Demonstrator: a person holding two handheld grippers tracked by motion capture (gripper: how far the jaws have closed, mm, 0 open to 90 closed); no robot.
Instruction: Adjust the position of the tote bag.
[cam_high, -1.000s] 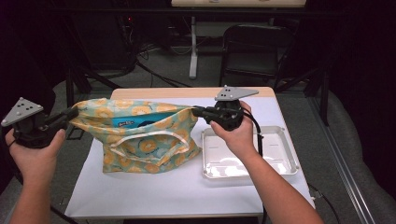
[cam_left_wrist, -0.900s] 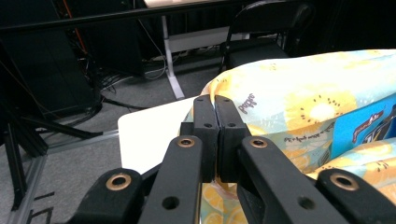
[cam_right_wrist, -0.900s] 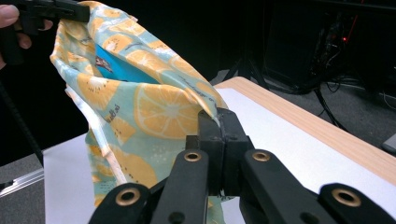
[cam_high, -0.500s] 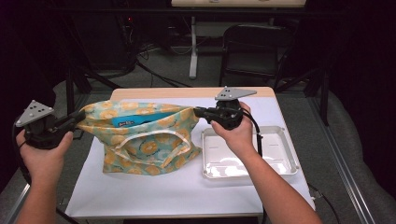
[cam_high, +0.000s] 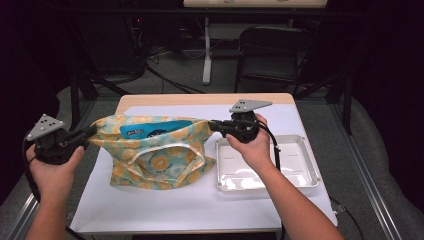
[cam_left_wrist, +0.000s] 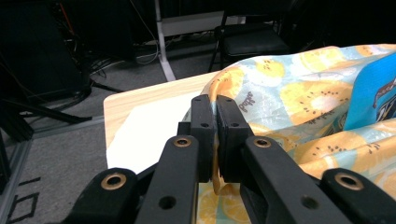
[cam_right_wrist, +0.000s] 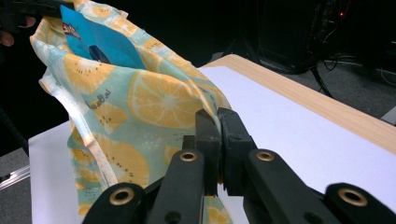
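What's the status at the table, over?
Left gripper and right gripper each pinch an end of the lemon-print fabric bag, jaws just easing. Blue packet inside. Clear plastic tray beside, not blocking.

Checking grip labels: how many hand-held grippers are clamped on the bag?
2. The left hand-held gripper pinches the lemon-print bag at its left rim; the right hand-held gripper pinches its right rim, beside the white tray.

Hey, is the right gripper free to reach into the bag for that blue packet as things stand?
Probably not: the right gripper is pinching the bag edge, so it would have to let go first; the blue packet itself lies exposed.
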